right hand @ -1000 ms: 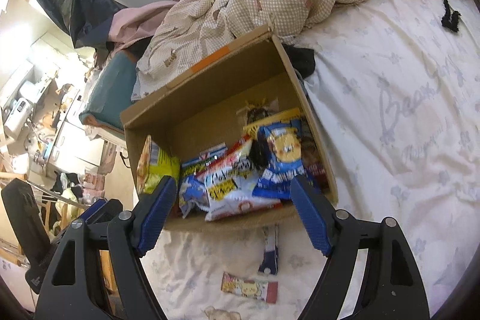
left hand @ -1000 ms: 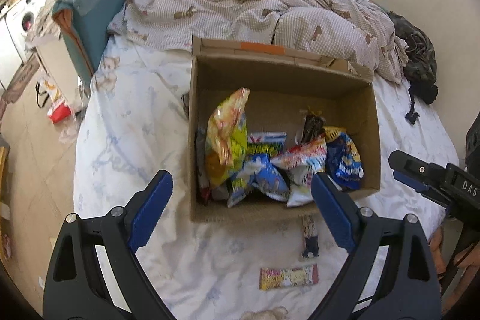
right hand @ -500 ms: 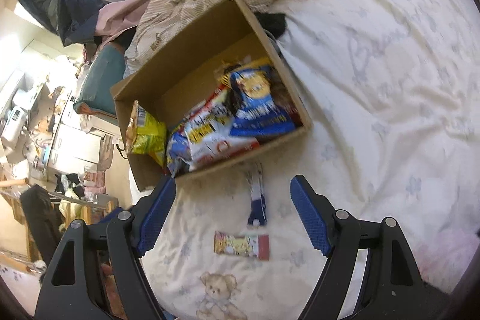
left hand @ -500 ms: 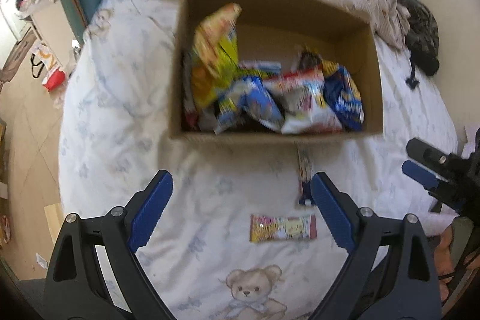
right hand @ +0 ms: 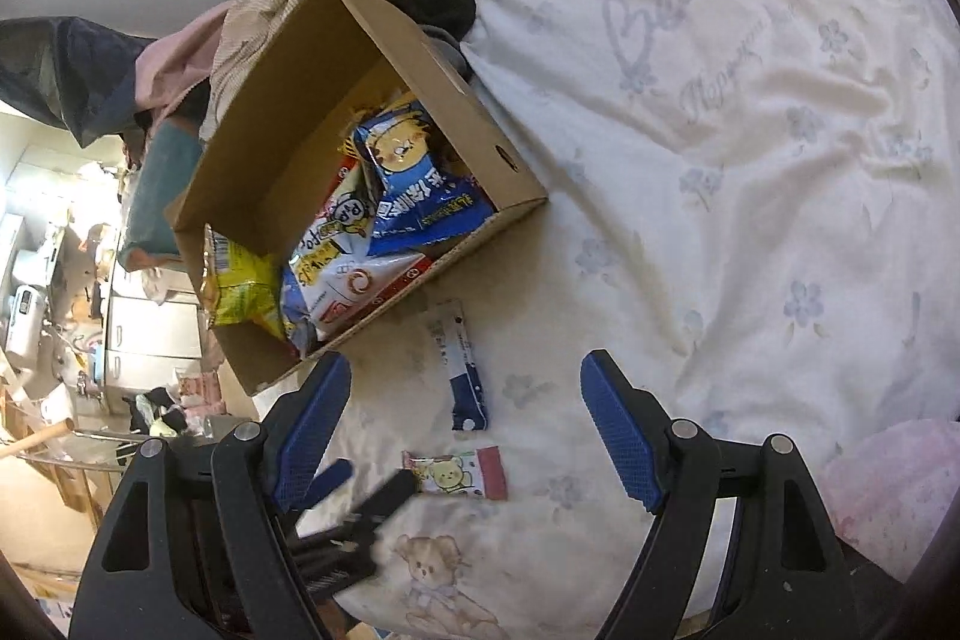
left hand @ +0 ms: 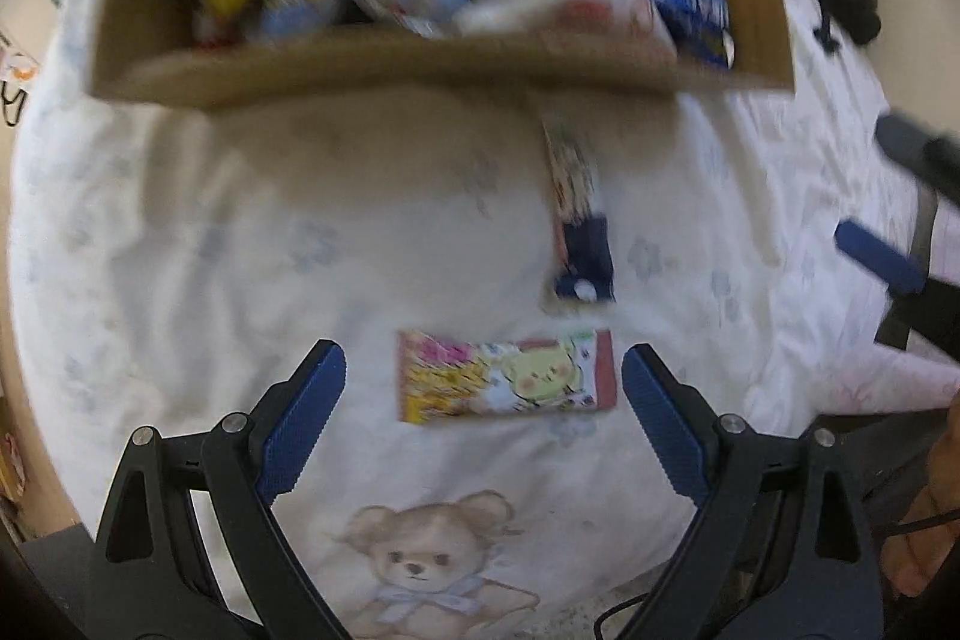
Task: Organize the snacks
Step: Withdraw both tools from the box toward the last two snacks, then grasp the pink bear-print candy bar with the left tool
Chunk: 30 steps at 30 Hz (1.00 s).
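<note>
Candy pkt [left hand: 507, 376] lies btwn open left gripper [left hand: 483, 388] fingers

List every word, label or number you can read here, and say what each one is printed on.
"Bear", cursive, partly legible: bedsheet.
A second cursive line beneath it: cannot be made out with confidence.
Blue snack bag in the cardboard box: large white characters, not legible to me.
White snack bag: print too distorted.
Small candy packet: blurred.
Long wrapper: too small.

Cardboard box [right hand: 480, 124] of snack bags, two packets [right hand: 462, 364] on bedsheet [right hand: 750, 160], right gripper [right hand: 462, 412] jaws wide apart
</note>
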Each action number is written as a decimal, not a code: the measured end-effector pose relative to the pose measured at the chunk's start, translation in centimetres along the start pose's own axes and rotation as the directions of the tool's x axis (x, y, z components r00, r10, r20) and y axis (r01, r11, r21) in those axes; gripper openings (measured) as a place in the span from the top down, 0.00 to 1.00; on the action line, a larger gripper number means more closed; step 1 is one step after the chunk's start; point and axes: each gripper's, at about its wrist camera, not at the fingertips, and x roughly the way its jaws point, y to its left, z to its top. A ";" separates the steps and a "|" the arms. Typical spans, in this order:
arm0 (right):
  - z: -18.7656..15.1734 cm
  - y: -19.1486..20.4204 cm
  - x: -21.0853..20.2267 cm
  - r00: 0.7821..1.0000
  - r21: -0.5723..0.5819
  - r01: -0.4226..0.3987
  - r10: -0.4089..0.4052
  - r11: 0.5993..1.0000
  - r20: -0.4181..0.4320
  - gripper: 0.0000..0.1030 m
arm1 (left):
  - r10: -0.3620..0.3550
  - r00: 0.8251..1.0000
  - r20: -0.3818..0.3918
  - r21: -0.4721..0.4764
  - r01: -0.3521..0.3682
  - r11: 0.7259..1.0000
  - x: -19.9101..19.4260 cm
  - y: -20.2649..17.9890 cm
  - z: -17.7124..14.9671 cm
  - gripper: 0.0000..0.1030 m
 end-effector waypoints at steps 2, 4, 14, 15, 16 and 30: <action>0.0 0.1 0.1 1.000 -0.001 0.006 -0.006 1.000 -0.003 0.21 | -0.005 0.999 -0.033 0.013 0.005 1.000 1.1 -0.7 -0.3 0.11; -0.1 0.0 0.1 1.000 0.000 0.007 -0.007 1.000 -0.007 0.21 | 0.015 0.999 -0.037 0.024 -0.014 1.000 1.9 -1.4 -0.6 0.11; -0.3 0.1 0.5 1.000 -0.006 0.019 -0.019 1.000 -0.017 0.21 | 0.140 0.990 -0.014 0.095 -0.138 0.986 4.2 -4.1 -1.8 0.01; -0.3 0.0 0.5 1.000 -0.005 0.019 -0.019 1.000 -0.016 0.21 | 0.133 0.991 -0.009 0.093 -0.131 0.987 4.2 -4.0 -1.8 0.01; -0.3 0.0 0.5 1.000 -0.003 0.018 -0.018 1.000 -0.016 0.21 | 0.116 0.993 -0.004 0.085 -0.116 0.990 4.0 -3.9 -1.9 0.02; -0.8 3.5 4.2 0.994 -0.098 0.071 -0.078 0.993 -0.073 0.21 | 0.078 0.995 0.057 -0.004 -0.078 0.997 -3.5 2.7 -4.2 0.49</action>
